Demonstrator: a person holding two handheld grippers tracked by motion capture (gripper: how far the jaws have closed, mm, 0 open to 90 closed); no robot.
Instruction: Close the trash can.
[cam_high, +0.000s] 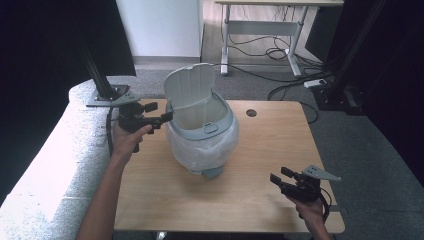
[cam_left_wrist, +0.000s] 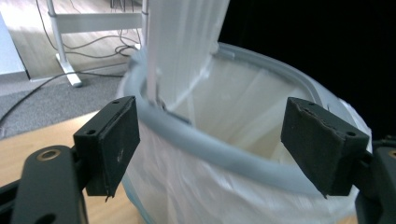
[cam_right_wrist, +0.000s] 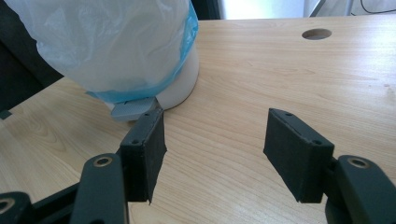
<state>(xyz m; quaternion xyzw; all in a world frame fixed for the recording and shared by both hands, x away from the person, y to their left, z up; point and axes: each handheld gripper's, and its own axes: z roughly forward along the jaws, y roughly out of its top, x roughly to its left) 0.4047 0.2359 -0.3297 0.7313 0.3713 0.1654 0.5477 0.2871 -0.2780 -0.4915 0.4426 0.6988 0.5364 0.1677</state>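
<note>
At frame centre, my left gripper (cam_high: 162, 112) gapes beside the bin (cam_high: 202, 135) rim; right gripper (cam_high: 280, 176) idles open lower right.

**Item count, bench scene**

One wooden table (cam_high: 260, 165) is standing in the high view, with one round hole (cam_high: 251, 113) in its top. One pedal bin (cam_high: 202, 131) is sitting on it, carrying one raised lid (cam_high: 190, 86), one grey rim ring (cam_left_wrist: 224, 151), one white bag liner (cam_right_wrist: 107, 42) and one grey foot pedal (cam_right_wrist: 133, 108). Two grippers are showing: the left gripper (cam_high: 159, 114) and the right gripper (cam_high: 280, 175), each bearing two black jaws, so four pads in all. Two hands are holding them. One second desk (cam_high: 265, 25) is standing behind, and one white power strip (cam_high: 316, 83) is lying on the floor.
</note>
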